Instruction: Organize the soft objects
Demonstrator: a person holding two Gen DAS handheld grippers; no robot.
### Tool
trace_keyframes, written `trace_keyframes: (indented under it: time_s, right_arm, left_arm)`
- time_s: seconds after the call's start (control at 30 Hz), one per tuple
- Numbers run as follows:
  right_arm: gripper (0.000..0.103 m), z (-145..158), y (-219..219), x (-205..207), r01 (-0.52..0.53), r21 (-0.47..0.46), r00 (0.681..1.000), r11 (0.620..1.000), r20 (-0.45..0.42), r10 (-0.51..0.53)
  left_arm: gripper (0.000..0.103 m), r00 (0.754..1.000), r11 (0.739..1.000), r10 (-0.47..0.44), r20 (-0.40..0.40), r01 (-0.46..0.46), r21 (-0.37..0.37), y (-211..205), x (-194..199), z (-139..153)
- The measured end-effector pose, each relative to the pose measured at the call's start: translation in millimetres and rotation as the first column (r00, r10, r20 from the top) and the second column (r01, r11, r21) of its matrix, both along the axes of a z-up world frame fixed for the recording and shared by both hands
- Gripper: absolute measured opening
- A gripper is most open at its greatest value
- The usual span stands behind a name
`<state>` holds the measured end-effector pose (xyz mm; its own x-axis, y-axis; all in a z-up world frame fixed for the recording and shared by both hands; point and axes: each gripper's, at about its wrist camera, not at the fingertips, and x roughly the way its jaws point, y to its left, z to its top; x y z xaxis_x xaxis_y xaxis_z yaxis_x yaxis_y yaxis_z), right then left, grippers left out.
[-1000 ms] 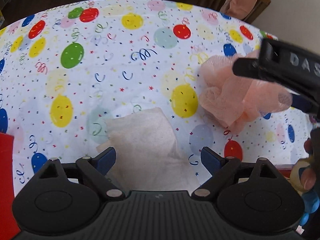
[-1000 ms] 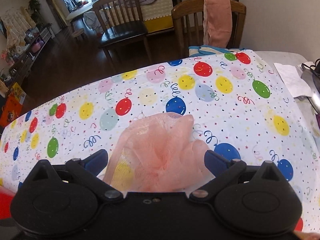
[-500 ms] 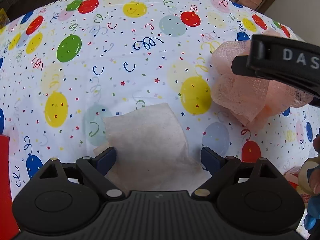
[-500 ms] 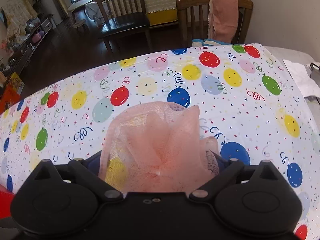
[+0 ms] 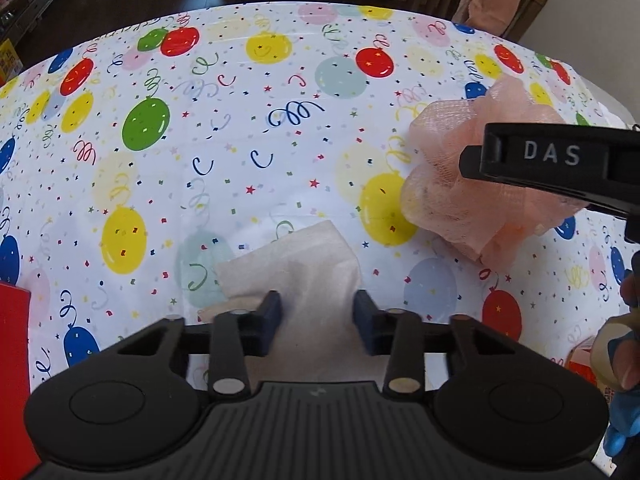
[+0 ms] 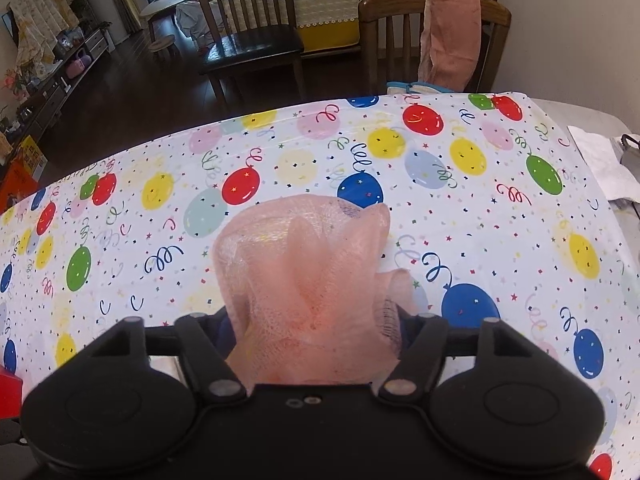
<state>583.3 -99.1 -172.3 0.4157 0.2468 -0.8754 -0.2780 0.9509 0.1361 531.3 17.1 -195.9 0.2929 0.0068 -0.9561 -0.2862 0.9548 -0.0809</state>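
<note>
A white folded cloth (image 5: 296, 268) lies on the balloon-print tablecloth (image 5: 240, 140). My left gripper (image 5: 316, 314) is closing around its near edge, with the fingers (image 5: 269, 316) on either side and a gap still between them. A peach mesh bath pouf (image 6: 308, 280) is clamped in my right gripper (image 6: 312, 332), lifted slightly. The pouf (image 5: 460, 184) and the right gripper's finger (image 5: 552, 164) show at the right of the left wrist view.
A red box (image 5: 14, 360) sits at the left table edge. Wooden chairs (image 6: 248, 28) stand beyond the far edge, one draped with a pink towel (image 6: 452, 36). White paper (image 6: 604, 168) lies at the far right. A gloved hand (image 5: 624, 340) shows at right.
My right gripper has shut on the pouf. My left gripper's jaws have narrowed around the white cloth.
</note>
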Motion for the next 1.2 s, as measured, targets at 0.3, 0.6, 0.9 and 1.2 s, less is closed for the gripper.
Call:
trace_keyframes:
  time_s: [0.3, 0.6, 0.9, 1.2]
  right_arm:
    - [0.027, 11, -6, -8, 0.001, 0.012, 0.999, 1.0, 0.052, -0.002]
    - [0.012, 36, -9, -22, -0.013, 0.06, 0.994, 0.998, 0.11, 0.007]
    - [0.01, 69, -15, -39, -0.028, 0.097, 0.986, 0.995, 0.165, 0.012]
    - [0.01, 108, -25, -63, -0.052, 0.141, 0.975, 0.989, 0.223, 0.02]
  left_arm:
    - [0.013, 0.999, 0.999, -0.022, 0.037, 0.023, -0.039, -1, -4, 3]
    - [0.011, 0.995, 0.998, -0.017, 0.094, 0.022, -0.056, 5, -11, 29]
    - [0.011, 0.988, 0.997, 0.004, 0.155, 0.008, -0.075, 14, -23, 62]
    - [0.011, 0.969, 0.997, 0.023, 0.248, -0.004, -0.078, 23, -40, 104]
